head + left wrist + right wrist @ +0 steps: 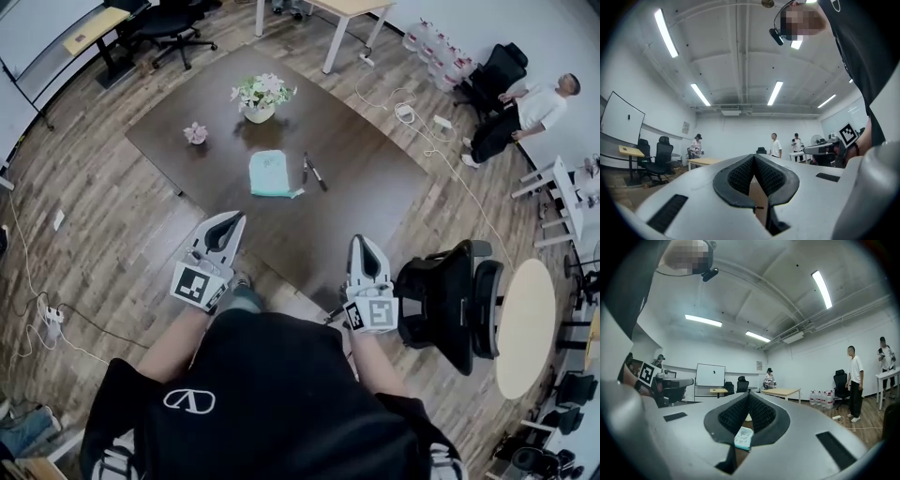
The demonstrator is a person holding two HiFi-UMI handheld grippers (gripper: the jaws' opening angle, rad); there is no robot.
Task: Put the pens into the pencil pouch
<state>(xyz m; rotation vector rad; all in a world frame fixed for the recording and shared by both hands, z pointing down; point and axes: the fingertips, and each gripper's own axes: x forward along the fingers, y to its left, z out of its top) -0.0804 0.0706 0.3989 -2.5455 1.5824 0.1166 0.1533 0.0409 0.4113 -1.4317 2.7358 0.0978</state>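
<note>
- Head view: left gripper (232, 223) & right gripper (362, 244) both closed, empty, held near the table's (375, 187) near edge, well short of the work.
- Pencil pouch (270, 174) lies flat mid-table. It is teal, soft fabric, roughly rectangular. Can't tell if the mouth is open.
- Two pens (314, 172) lie just right of the pouch, close together, not inside yet. They are thin, dark, prob. smooth-barrelled, on a hard dark wood-look top.
- Risk: a slim round pen lying flat on a hard top may roll or skid away if the tips come down off-centre.
- Risk: the pens sit so close that a pinch could catch both or flick the second one off.
- Risk: the limp pouch will likely slide or fold when a pen is pushed in, unless the other gripper pins it.
- Risk: the flower pot (261, 98) stands behind the pouch, top-heavy w/ blooms, so an overreach could tip it.
- Risk: the black office chair (450, 305) is just beside the right gripper and could snag the arm.
- Left gripper view: ridged black rubber pads meet at the tip w/ nothing between them. Body is smooth grey-white plastic. Only a brown sliver shows in the gap behind the tips, no pens visible.
- Right gripper view: same textured pads closed tip to tip, empty. The teal pouch shows through the gap behind them, far ahead on the table, so the approach looks lined up on the pouch rather than on the pens.
</note>
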